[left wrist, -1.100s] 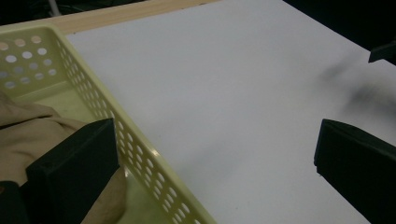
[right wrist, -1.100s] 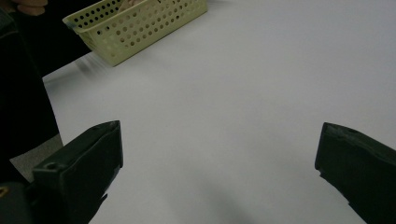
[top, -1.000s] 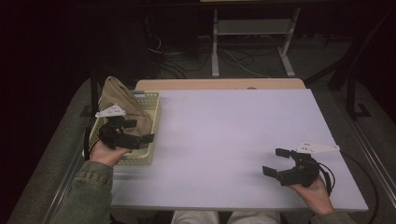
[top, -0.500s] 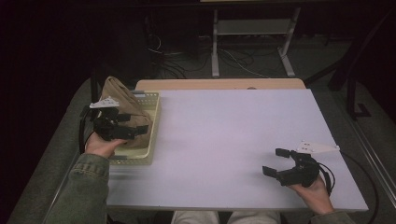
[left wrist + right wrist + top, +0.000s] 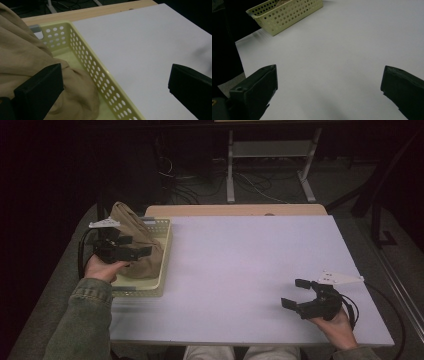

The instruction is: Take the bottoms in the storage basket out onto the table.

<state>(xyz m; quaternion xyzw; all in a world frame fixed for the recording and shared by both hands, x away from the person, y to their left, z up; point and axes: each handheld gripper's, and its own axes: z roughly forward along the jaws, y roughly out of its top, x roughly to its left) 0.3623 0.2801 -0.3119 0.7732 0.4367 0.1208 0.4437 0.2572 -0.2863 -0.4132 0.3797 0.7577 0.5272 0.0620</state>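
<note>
Over the basket (image 5: 150, 287), the left gripper (image 5: 131, 246) is hanging with its jaws spread wide, so it looks ready to grab. The brown cloth (image 5: 131, 227) is lying bunched up inside the basket, right by one jaw, not pinched yet. Far from the basket, the right gripper (image 5: 296, 294) is waiting low over the table (image 5: 240, 265), jaws spread too, holding nothing.

Olive-green sleeve (image 5: 82, 320) covers the left forearm at seven o'clock. Both grippers, left gripper (image 5: 131, 246) and right gripper (image 5: 295, 293), are black with blocky jaws, a grey three-cornered plate on top, black cable trailing.
</note>
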